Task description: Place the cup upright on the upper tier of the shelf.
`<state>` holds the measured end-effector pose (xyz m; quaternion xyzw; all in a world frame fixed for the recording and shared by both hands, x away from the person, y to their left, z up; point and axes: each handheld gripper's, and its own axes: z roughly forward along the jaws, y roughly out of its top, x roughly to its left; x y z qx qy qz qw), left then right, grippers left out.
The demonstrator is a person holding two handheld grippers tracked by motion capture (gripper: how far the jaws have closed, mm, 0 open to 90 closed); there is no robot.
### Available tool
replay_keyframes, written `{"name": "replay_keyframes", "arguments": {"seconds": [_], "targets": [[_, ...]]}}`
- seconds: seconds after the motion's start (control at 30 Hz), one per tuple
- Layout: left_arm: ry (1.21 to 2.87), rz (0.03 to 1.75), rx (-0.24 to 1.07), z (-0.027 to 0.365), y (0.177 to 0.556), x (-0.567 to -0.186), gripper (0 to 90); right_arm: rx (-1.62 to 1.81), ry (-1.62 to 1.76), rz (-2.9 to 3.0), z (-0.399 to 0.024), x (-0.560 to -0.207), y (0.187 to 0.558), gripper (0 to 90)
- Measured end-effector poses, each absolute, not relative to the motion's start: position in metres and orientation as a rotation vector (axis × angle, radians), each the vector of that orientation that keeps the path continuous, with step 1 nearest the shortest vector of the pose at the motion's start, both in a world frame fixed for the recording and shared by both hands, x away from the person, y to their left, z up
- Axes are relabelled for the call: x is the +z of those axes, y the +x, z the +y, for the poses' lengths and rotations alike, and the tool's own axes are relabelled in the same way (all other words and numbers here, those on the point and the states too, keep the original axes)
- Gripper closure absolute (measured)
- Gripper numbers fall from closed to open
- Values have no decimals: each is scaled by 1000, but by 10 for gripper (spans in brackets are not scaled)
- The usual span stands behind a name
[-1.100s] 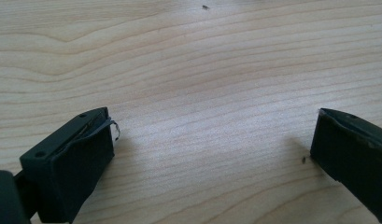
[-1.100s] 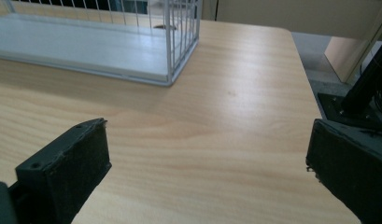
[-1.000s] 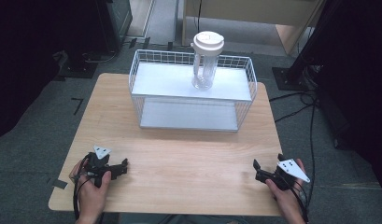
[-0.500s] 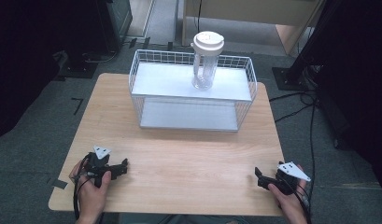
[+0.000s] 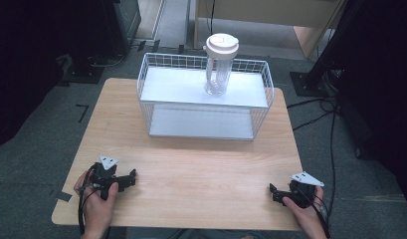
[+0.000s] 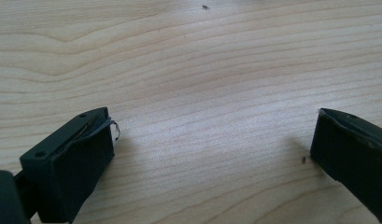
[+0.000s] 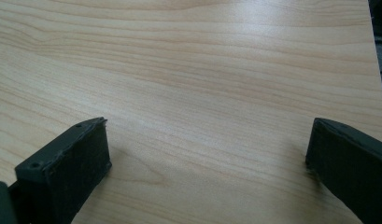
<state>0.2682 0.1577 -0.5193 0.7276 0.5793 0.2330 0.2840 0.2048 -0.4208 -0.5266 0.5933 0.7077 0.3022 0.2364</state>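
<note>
Forearms (image 5: 94, 219) cut off below

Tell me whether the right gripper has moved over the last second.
Yes. The right gripper has slid back toward the table's near edge, away from the wire rack, and slightly rightward.

Lab or test room, not home. Plain light-wood desk (image 5: 191, 164) stands alone on grey carpet floor (image 5: 37, 164). Black cables (image 5: 330, 129) trail across floor at right. Black stand bases (image 5: 310, 82) and dark equipment ring desk. Tape marks (image 5: 82, 110) on carpet at left. Wooden furniture panel (image 5: 270, 12) behind.
</note>
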Motion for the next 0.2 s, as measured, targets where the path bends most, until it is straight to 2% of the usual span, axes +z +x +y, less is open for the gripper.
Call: {"name": "replay_keyframes", "arguments": {"seconds": [0.2], "targets": [[1937, 1562, 630, 157, 269, -519, 0, 830, 1629, 1940, -421, -527, 205, 0]]}}
